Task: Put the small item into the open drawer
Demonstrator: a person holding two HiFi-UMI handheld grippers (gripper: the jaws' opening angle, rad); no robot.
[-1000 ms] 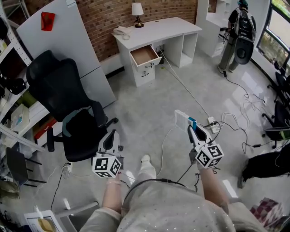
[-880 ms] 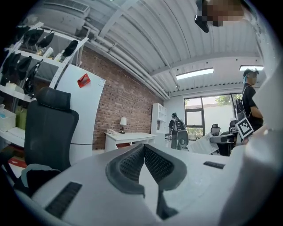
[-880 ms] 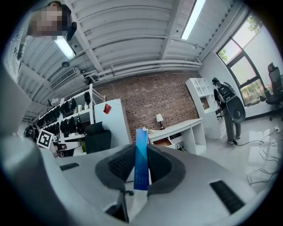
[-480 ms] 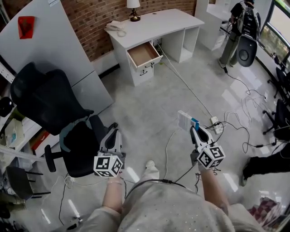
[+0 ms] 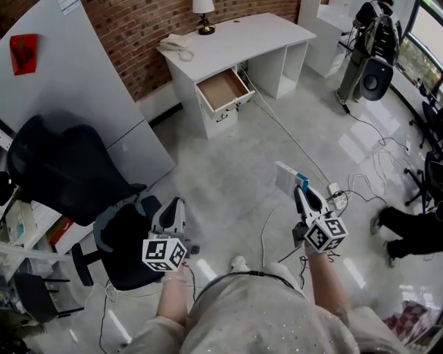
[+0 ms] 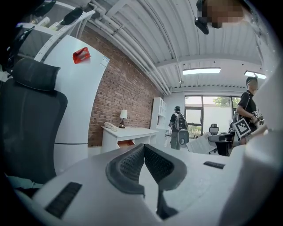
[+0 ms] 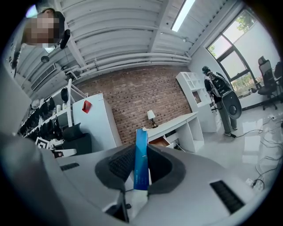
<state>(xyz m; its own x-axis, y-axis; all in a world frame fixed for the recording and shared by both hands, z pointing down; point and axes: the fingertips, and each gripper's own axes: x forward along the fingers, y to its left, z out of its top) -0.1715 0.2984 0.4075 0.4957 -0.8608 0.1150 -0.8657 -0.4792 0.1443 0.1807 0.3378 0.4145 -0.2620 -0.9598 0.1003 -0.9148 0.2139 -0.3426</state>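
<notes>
My right gripper (image 5: 300,196) is shut on a small flat box (image 5: 286,180), white with a blue edge, held upright over the floor. In the right gripper view the blue box (image 7: 141,148) stands clamped between the dark pads (image 7: 120,162). The open drawer (image 5: 223,88) shows its bare wooden inside under the white desk (image 5: 235,38), far ahead of both grippers; the drawer (image 7: 167,141) also shows past the box. My left gripper (image 5: 172,209) hangs low at the left, and its jaws (image 6: 143,148) are shut with nothing between them.
A black office chair (image 5: 66,183) stands close on the left, beside a grey panel (image 5: 76,83). On the desk are a lamp (image 5: 203,8) and a phone (image 5: 176,45). Cables and a power strip (image 5: 337,191) lie on the floor at right. A person (image 5: 372,38) stands far right.
The view has moved forward across the floor: the chair has slid down and left in the picture. Both grippers keep their places and the right one still holds the box.
</notes>
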